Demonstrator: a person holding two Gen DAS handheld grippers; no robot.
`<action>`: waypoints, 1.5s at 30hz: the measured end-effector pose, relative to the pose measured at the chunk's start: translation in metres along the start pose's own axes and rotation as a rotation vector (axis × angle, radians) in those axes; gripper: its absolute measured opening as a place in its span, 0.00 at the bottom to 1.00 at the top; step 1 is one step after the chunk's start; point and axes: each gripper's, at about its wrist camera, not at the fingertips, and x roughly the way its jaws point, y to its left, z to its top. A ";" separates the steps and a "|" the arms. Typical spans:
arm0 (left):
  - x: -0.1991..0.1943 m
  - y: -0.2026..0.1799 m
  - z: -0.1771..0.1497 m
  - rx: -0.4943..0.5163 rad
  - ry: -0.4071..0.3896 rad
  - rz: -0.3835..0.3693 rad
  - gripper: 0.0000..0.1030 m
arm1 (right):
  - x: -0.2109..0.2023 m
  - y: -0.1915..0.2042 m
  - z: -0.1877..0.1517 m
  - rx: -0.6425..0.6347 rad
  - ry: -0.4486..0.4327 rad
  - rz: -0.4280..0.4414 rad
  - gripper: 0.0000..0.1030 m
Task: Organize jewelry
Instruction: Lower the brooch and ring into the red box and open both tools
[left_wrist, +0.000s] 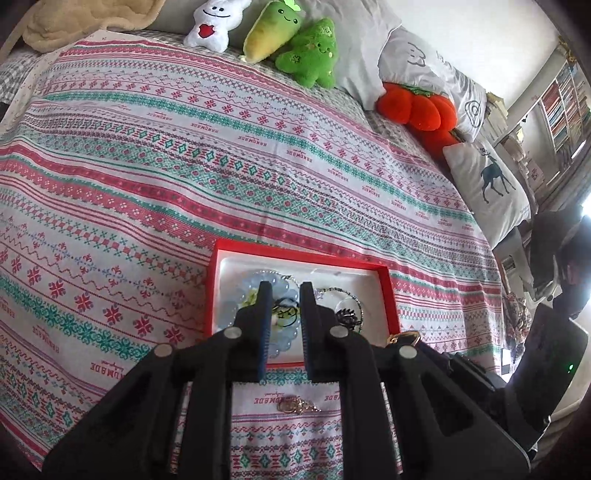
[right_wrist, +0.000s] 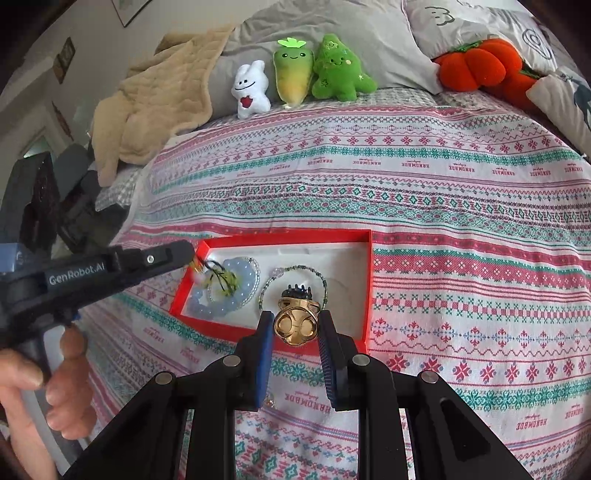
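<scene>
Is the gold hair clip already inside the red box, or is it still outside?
Not yet in. The right hand-held gripper holds the gold hair clip between its pads, over the near edge of the red box.

Home bedroom: bed (right_wrist: 443, 177), pillows (left_wrist: 417, 59), plush toys (right_wrist: 295, 74).

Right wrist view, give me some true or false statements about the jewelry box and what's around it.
1. The red box sits on the patterned bedspread. True.
2. The right fingers hold a gold clip. True.
3. The blue bead bracelet lies outside the box. False: it lies inside, at the left end.
4. The plush toys sit in the box. False: they stand far behind it, against the pillows.
5. A black cord with a green charm hangs from the left fingers over the box. True.
</scene>
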 end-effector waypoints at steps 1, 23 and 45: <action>0.000 0.001 0.000 -0.002 0.003 -0.003 0.17 | 0.002 -0.001 0.001 0.005 -0.003 -0.001 0.23; -0.019 -0.008 -0.010 0.010 0.010 -0.049 0.18 | -0.001 -0.016 0.012 0.058 -0.035 0.005 0.31; -0.014 -0.032 -0.054 0.102 0.148 -0.023 0.18 | -0.011 -0.024 -0.015 0.095 0.051 -0.010 0.31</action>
